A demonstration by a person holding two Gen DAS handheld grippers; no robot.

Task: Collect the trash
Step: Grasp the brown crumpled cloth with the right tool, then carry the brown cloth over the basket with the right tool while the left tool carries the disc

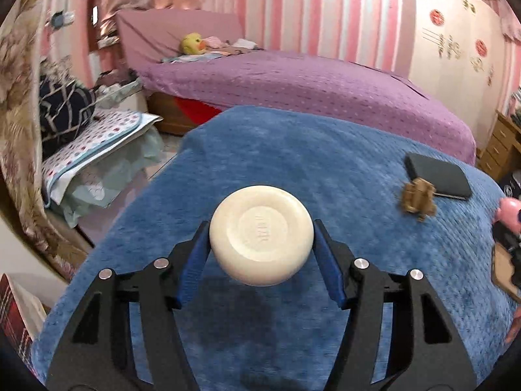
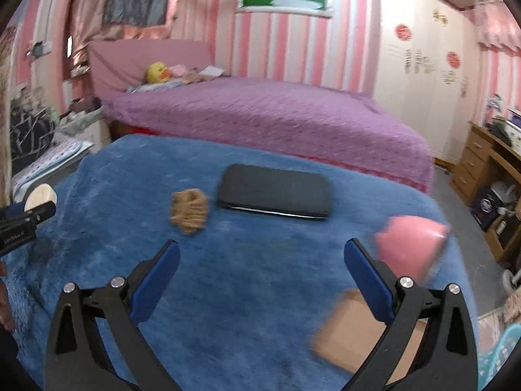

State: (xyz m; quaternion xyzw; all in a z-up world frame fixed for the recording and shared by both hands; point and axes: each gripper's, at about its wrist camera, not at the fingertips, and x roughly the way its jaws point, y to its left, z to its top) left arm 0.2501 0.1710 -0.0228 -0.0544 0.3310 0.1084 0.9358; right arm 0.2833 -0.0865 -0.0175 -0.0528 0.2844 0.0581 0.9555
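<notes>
A smooth, matt cream soap bar (image 1: 261, 235) sits between blue rubbery pads (image 1: 192, 270). Below it lies fuzzy blue plush cloth (image 1: 293, 163); a rough twine bundle (image 2: 189, 210) lies ahead.

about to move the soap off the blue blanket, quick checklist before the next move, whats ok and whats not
1. Left gripper shut on the white soap bar: ok.
2. Soap lifted off the blue blanket: cannot tell.
3. Right gripper open and empty: ok.
4. Twine bundle and black case lying apart from both grippers: ok.
5. Pink object close by the right gripper's finger, blurred: cannot tell.
6. Trash bin in view: not ok.
</notes>
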